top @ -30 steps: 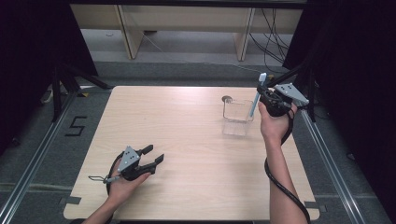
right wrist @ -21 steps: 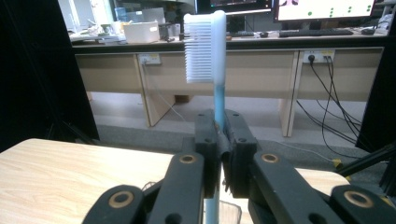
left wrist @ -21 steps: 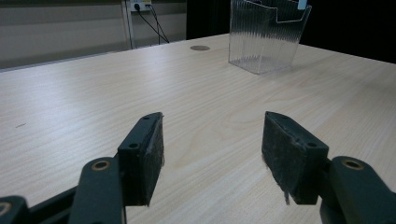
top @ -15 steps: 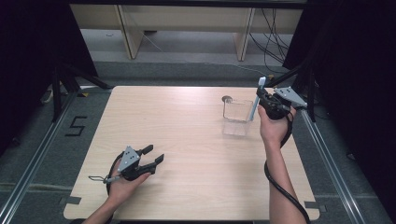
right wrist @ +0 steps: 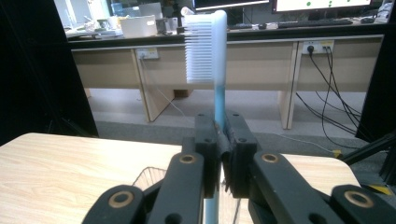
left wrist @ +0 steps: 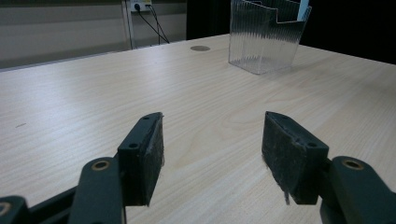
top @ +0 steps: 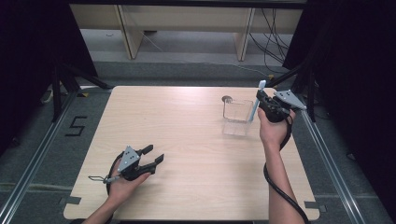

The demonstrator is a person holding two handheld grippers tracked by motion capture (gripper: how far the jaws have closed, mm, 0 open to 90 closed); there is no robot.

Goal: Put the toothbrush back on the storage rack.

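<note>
The right gripper (top: 259, 97) is pinching a blue toothbrush (right wrist: 215, 70) by its handle. The brush stands straight up, white bristles on top, right beside the clear plastic holder (top: 237, 111) at the far right of the tabletop (top: 187, 140). The left gripper (top: 155, 155) rests low near the front, jaws spread wide around nothing.

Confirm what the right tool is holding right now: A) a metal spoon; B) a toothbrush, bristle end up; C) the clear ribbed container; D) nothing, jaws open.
B: in the right gripper view the right tool has its jaws closed on the blue handle of a toothbrush, white bristles at the top; the high view shows it beside the clear ribbed container.
</note>
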